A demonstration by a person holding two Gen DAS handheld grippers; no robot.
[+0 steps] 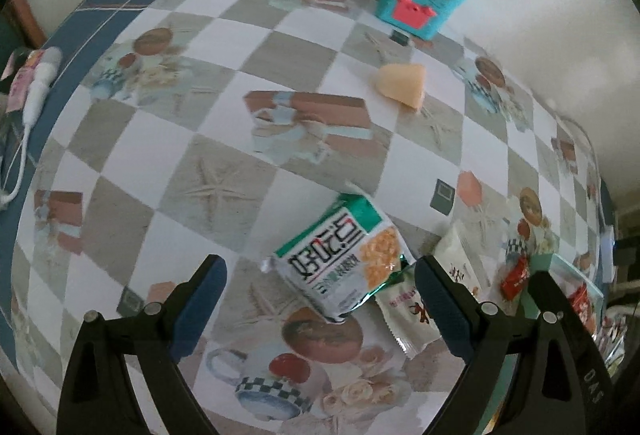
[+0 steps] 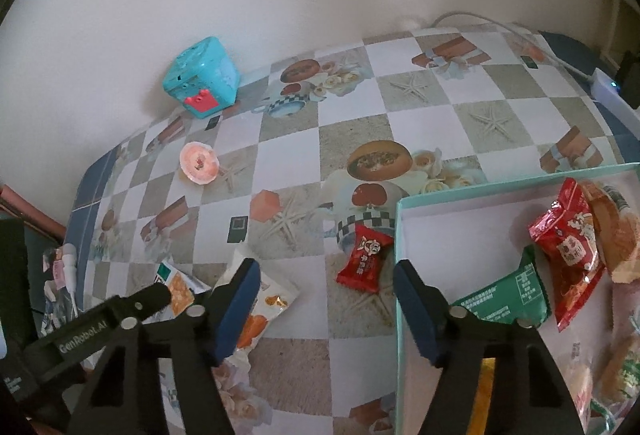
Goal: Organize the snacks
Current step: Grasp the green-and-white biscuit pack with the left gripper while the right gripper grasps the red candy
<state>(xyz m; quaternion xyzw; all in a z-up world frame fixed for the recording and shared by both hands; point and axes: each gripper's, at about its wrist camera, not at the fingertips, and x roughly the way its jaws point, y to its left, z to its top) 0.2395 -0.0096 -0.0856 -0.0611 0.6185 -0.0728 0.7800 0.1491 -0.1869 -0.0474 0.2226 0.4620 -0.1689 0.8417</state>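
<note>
Left gripper (image 1: 320, 283) hangs over the table (image 1: 224, 107), jaws spread wide, nothing clamped. The green-and-white snack packet (image 1: 340, 259) lies flat between its fingers at lower centre, overlapping a white packet (image 1: 404, 311) to its right. Right gripper (image 2: 326, 275) is released too, jaws apart and gripping nothing; the small red candy (image 2: 364, 259) sits on the table between the fingertips. Just right of it is the teal box (image 2: 398, 267), a red packet (image 2: 568, 251) and a green packet (image 2: 504, 299) inside.
</note>
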